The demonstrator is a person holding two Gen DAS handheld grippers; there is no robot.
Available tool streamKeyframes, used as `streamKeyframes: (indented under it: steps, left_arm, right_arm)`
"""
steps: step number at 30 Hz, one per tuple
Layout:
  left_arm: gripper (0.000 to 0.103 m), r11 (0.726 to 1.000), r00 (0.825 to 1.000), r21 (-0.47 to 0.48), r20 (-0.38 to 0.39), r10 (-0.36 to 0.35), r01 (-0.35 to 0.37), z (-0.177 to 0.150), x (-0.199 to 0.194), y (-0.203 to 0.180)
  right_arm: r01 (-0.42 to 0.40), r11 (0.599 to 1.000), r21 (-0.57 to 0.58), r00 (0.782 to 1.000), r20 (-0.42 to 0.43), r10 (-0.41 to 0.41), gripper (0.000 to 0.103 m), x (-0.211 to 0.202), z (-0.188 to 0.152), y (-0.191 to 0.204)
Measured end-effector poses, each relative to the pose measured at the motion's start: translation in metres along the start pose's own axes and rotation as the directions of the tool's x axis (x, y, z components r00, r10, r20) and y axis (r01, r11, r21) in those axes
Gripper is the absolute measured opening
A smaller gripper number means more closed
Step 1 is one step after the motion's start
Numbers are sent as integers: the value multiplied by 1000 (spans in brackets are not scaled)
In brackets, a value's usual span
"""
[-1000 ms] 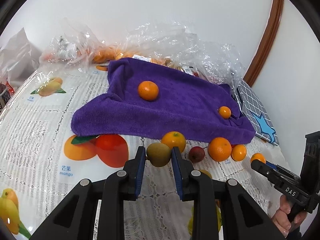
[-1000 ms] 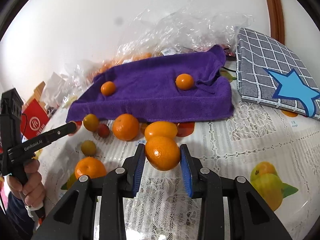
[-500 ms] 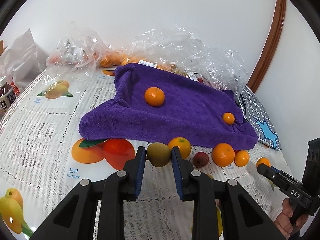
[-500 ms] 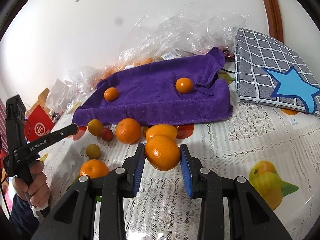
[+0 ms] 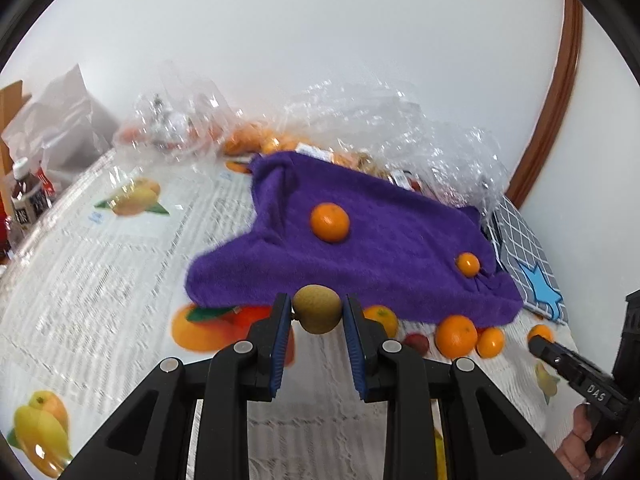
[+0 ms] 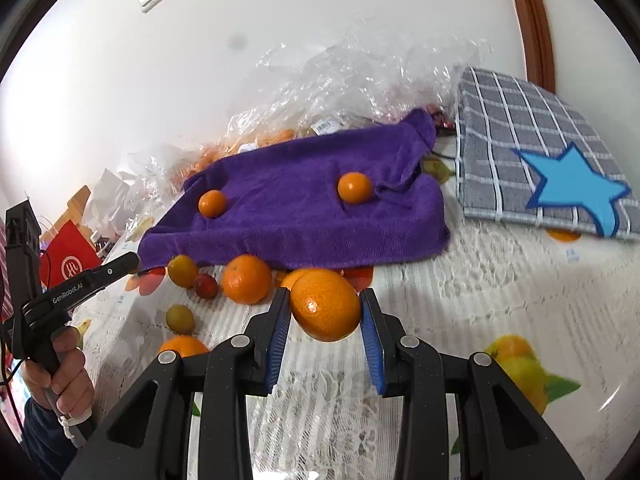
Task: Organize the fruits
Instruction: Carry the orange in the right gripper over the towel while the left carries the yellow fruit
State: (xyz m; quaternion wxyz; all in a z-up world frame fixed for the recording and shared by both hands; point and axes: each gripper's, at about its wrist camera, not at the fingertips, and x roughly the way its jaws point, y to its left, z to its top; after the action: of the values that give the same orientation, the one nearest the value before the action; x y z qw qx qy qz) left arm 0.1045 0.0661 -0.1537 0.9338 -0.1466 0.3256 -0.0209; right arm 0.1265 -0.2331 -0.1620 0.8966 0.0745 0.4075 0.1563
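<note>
Currently the left tongs (image 5: pixel 316 312) pinch a small yellow-green fruit (image 5: pixel 317 309) and the right tongs (image 6: pixel 325 308) pinch an orange (image 6: pixel 326 305), each lifted clear of the tabletop (image 6: pixel 460 280), probably for carrying to the purple towel (image 5: pixel 380 248). That towel, serving as the collecting surface, bears two oranges well apart. Loose fruit lies along its near edge. Clear plastic bags (image 6: pixel 360 80) at the far side hold more oranges.
</note>
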Motion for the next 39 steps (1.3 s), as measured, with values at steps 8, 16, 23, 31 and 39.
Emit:
streamKeyframes:
  steps: [8, 16, 23, 31, 39]
  left_arm:
    - [25, 999, 995, 16, 94, 29, -30, 52, -4, -8]
    - [25, 1000, 993, -17, 116, 14, -13, 77, 26, -18]
    - [25, 999, 999, -36, 48, 13, -11, 60, 65, -13]
    - [25, 1000, 1000, -4, 24, 13, -13, 52, 78, -12]
    - [25, 1000, 1000, -16, 0, 7, -7, 49, 85, -10]
  right_arm:
    - [0, 998, -68, 995, 95, 7, 35, -9, 51, 15]
    - [-20, 997, -80, 987, 160, 33, 35, 10, 100, 18]
    - [-9, 999, -42, 994, 109, 14, 35, 48, 96, 0]
    - [48, 999, -20, 998, 45, -47, 35, 66, 87, -22]
    - [64, 996, -61, 998, -14, -65, 35, 83, 80, -19]
